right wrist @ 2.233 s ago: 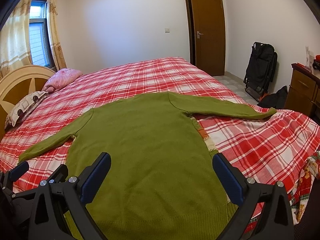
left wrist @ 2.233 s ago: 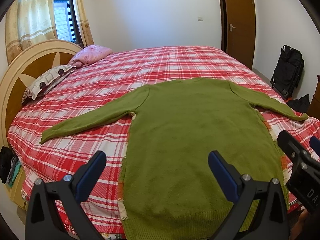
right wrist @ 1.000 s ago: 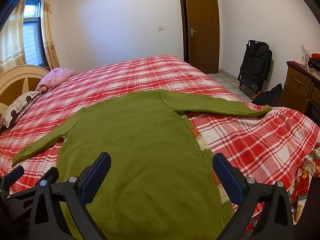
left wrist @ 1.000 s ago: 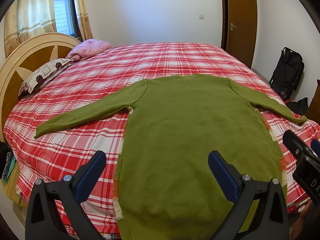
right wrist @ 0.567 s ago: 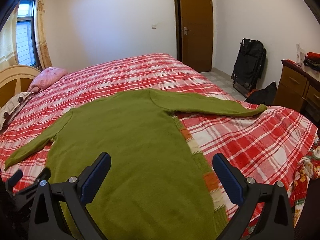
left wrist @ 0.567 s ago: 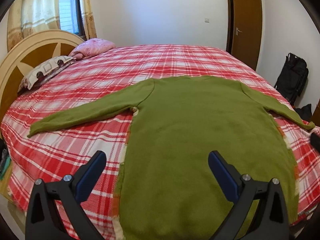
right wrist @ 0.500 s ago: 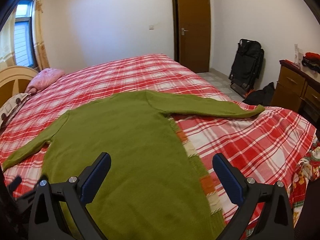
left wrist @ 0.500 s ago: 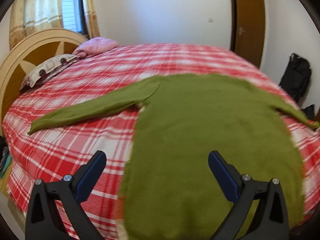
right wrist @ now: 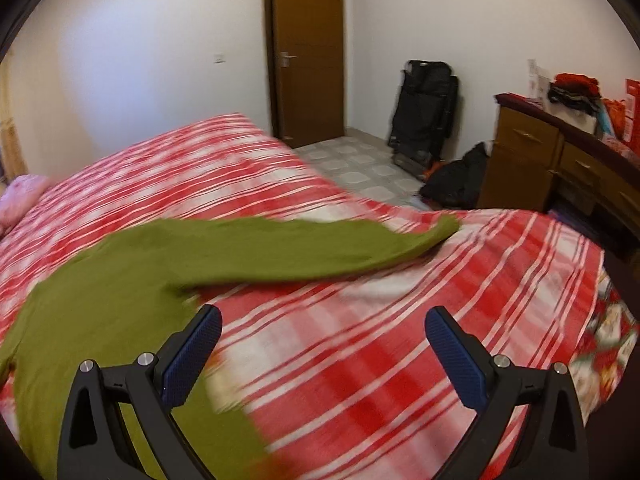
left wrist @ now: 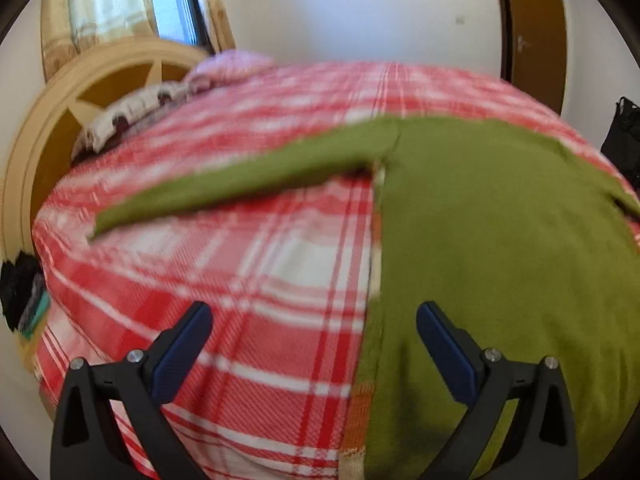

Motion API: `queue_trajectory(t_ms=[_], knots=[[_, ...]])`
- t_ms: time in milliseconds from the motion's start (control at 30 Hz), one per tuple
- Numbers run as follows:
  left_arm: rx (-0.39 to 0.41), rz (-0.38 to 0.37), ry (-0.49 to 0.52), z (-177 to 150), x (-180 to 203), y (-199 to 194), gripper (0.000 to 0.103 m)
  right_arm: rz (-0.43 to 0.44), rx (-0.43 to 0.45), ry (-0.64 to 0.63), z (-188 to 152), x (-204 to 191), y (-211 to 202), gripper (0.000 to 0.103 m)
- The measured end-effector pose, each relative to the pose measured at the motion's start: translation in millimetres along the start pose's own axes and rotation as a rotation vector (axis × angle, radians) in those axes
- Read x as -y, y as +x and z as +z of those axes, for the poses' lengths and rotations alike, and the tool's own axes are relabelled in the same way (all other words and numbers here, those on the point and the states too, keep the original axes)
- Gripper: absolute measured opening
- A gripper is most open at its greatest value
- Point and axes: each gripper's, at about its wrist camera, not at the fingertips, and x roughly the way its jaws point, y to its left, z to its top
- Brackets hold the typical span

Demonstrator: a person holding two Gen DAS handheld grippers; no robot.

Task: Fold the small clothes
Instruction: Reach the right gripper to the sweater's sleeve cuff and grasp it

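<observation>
While both views are smeared by motion blur, the green sweater (left wrist: pixel 500 240) is plain to see, lying flat and spread out on the bed (left wrist: pixel 248 264), which is covered by a red and white plaid bedspread. Its left sleeve (left wrist: pixel 240 184) stretches out across the plaid toward the headboard (left wrist: pixel 48 128), and in the right wrist view its right sleeve (right wrist: pixel 320 248) reaches toward the bed's edge nearest the floor.

Seen from its own camera, the left gripper (left wrist: pixel 312 340) has its jaws spread wide with nothing between them; one finger hangs over bare plaid and the other over the sweater's body, so the garment's side edge runs between them. How high they are above the fabric I cannot tell.

Jaws wide and empty too, the right gripper (right wrist: pixel 320 340) sits over the plaid just beside the sweater's body, below the right sleeve.

As for containers, a wooden dresser (right wrist: pixel 552 168) stands past the bed with its drawers closed, so their contents are hidden; red and dark items are piled on its top. A black bag (right wrist: pixel 424 112) leans against the wall near the brown door (right wrist: pixel 308 52).
</observation>
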Motion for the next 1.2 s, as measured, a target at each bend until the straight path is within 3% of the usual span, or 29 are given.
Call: queue_trajectory(t_ms=[133, 267, 333, 433, 733, 767, 833, 867, 900, 967, 1100, 1200], knots=[[0.086, -0.013, 0.037, 31, 12, -16, 0.103, -0.039, -0.072, 0.106, 32, 44, 45, 0.101], [0.099, -0.030, 0.065, 56, 30, -12, 0.103, 0.017, -0.208, 0.288, 58, 98, 103, 0.063], [0.101, -0.037, 0.069, 67, 38, -7, 0.103, 0.056, -0.274, 0.396, 63, 123, 126, 0.063], [0.095, -0.055, 0.067, 77, 47, -2, 0.103, 0.050, -0.300, 0.497, 63, 145, 141, 0.063], [0.027, -0.089, 0.086, 86, 75, 21, 0.103, 0.006, -0.393, 0.479, 72, 147, 196, 0.059], [0.027, -0.090, 0.088, 86, 75, 20, 0.103, -0.006, -0.383, 0.463, 72, 145, 199, 0.052], [0.027, -0.084, 0.095, 86, 78, 21, 0.103, -0.035, -0.384, 0.436, 73, 144, 206, 0.048], [0.024, -0.082, 0.097, 85, 78, 22, 0.103, -0.031, -0.419, 0.437, 70, 145, 211, 0.042], [0.020, -0.080, 0.098, 85, 78, 23, 0.103, -0.040, -0.431, 0.445, 67, 146, 216, 0.027], [0.013, -0.076, 0.097, 85, 78, 25, 0.103, -0.077, -0.427, 0.443, 65, 151, 219, 0.015], [0.006, -0.067, 0.089, 85, 75, 28, 0.103, -0.067, -0.407, 0.405, 64, 150, 218, 0.008], [-0.005, -0.064, 0.074, 84, 69, 30, 0.103, -0.108, -0.308, 0.326, 73, 138, 196, 0.008]])
